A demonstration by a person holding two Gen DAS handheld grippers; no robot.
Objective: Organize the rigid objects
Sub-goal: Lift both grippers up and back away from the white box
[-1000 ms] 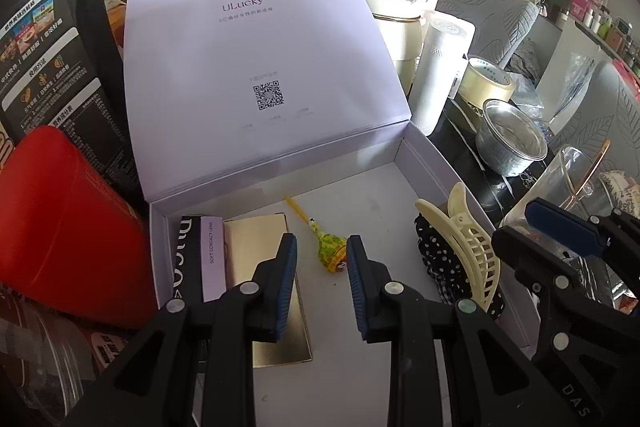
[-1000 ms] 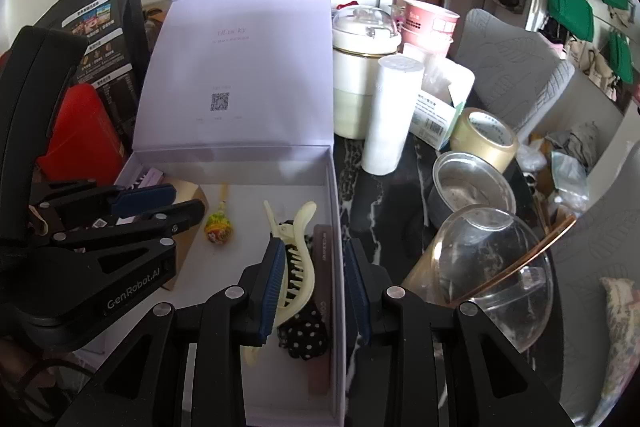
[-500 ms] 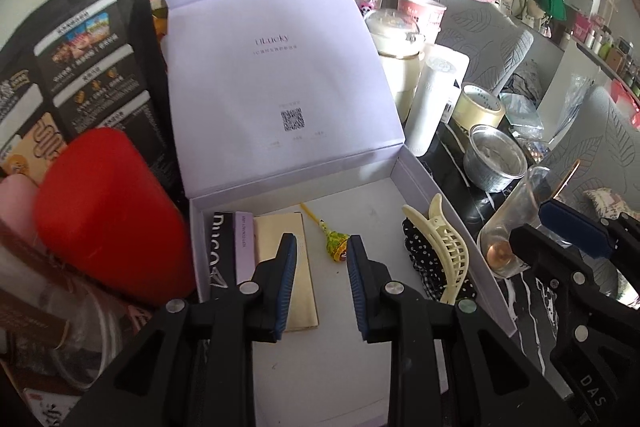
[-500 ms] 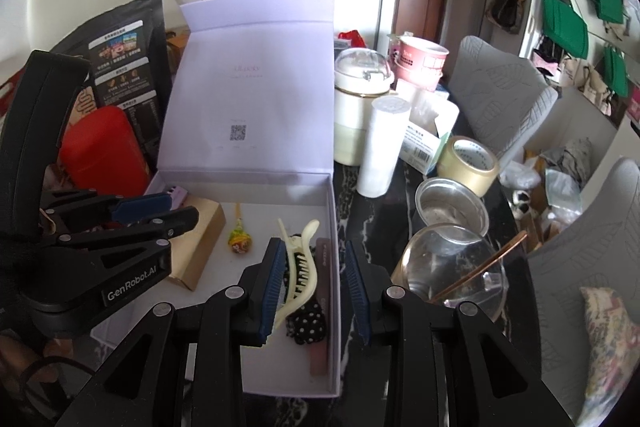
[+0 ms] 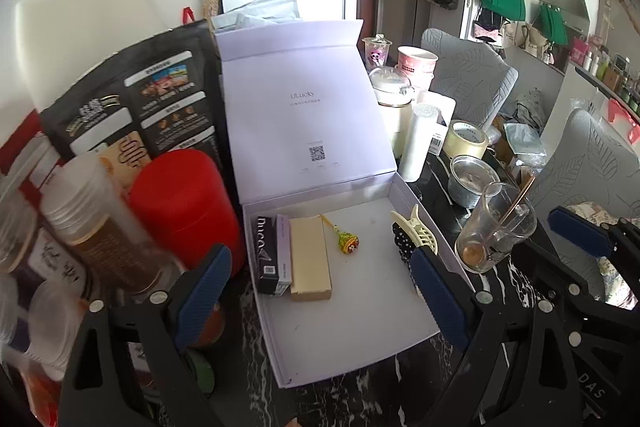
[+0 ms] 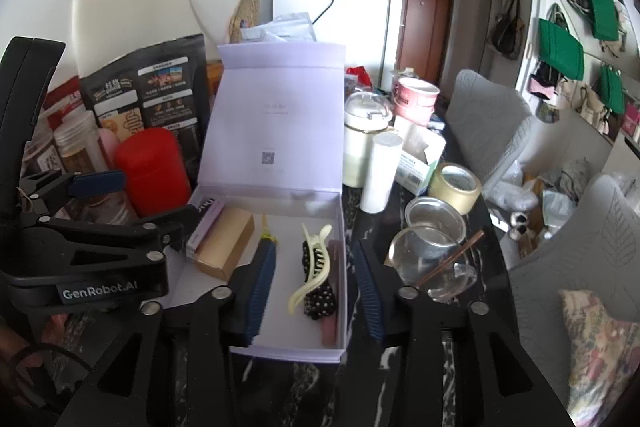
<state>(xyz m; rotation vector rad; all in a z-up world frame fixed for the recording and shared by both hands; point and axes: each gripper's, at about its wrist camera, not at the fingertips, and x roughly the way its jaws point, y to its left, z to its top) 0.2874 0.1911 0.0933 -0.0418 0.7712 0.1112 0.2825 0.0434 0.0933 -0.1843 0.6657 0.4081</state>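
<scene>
Hanging above the near edge of the open white cardboard box [image 5: 352,327], the left hand-held gripper [image 5: 320,291] is seen with its jaws spread wide and nothing between them; they have just been opening. The right hand-held gripper [image 6: 316,287] is held over the box's near right part, its jaws parted and just opened further, gripping nothing. Beneath it, a cream plastic claw hair clip [image 6: 312,267] lies on a black polka-dot fabric piece [image 6: 320,301] against the box's right wall. Towards the left wall, a flat gold rectangular box [image 5: 310,257] is laid beside a narrow black-and-lilac carton [image 5: 272,253], with a small yellow-green lollipop [image 5: 348,241] between the two groups. The box's lid stands upright at the far side. A red cylindrical canister [image 5: 184,207] stands left of the box on the dark marbled surface [image 5: 352,395], and a clear glass beaker [image 5: 494,231] stands to the right.
</scene>
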